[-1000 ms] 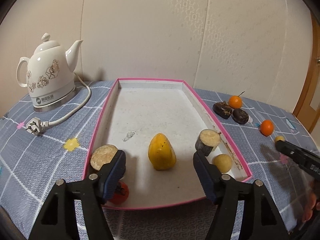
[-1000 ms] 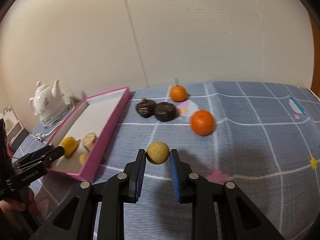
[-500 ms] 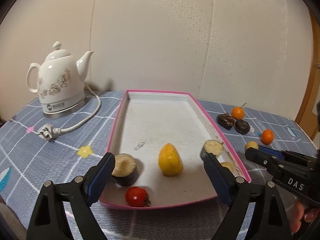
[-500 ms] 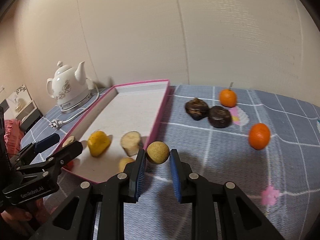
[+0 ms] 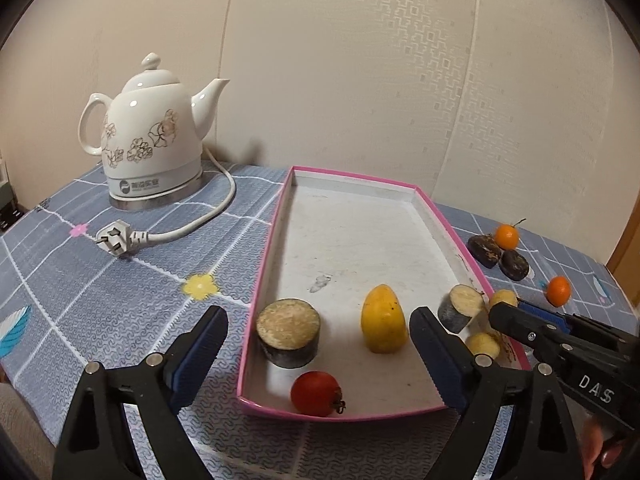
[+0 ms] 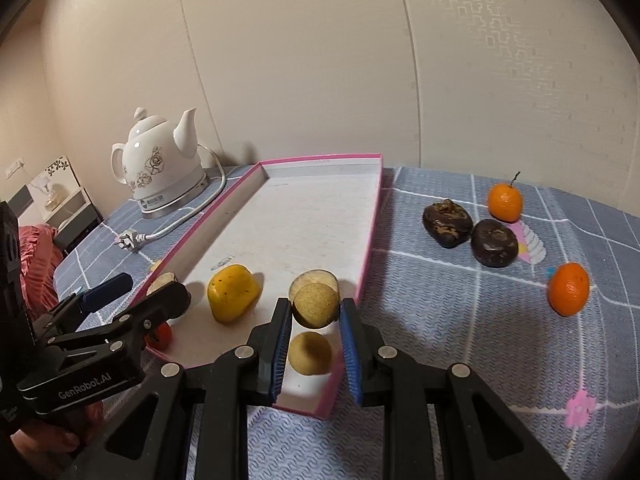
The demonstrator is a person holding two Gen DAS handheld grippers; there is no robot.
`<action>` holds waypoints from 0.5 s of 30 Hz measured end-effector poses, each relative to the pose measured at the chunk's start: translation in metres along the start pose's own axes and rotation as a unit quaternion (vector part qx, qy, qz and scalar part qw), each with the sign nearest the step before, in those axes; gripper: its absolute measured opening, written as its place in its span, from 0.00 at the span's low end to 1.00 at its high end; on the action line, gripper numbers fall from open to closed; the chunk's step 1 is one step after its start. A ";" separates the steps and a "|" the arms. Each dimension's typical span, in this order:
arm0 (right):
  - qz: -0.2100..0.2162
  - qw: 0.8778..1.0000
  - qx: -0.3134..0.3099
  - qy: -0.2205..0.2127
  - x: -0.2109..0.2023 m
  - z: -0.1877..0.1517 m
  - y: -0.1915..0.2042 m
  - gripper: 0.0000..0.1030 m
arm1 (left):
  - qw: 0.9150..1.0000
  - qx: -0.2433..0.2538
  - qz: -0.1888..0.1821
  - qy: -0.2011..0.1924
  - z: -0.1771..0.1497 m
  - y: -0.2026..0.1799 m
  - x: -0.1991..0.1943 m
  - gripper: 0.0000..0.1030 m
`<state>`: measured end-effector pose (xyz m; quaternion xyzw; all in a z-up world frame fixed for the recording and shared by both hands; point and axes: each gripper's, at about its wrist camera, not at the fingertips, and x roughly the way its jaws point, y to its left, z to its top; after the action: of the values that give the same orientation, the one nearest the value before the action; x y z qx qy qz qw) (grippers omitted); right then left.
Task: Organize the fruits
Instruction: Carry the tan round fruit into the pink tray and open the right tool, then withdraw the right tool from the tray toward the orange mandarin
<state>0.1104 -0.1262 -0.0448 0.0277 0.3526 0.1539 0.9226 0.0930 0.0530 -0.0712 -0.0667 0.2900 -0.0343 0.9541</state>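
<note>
A white kettle (image 5: 150,142) sits at ten o'clock. The left gripper (image 5: 316,346), jaws just opened wide and empty, faces the pink tray (image 5: 262,280) on the counter (image 5: 100,292). The right gripper (image 6: 314,334) clamps a tan round fruit (image 6: 314,305) over the tray's near corner.

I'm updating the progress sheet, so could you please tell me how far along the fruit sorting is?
Done: the pink tray already holds a tomato, a yellow fruit, two cut pieces and a small tan ball. In hand: the right gripper is shut on another tan ball above the tray; the left gripper is open and empty. Left: two oranges and two dark fruits on the cloth.
</note>
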 end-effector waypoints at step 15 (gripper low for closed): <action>-0.014 1.000 -0.005 0.014 0.037 0.026 -0.001 0.24 | 1.000 -0.003 -0.005 0.007 0.001 0.001 0.003 0.91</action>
<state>0.1537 -0.1149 -0.0491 0.0156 0.3650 0.1432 0.9198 0.0957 0.0533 -0.0720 -0.0711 0.2960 -0.0388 0.9518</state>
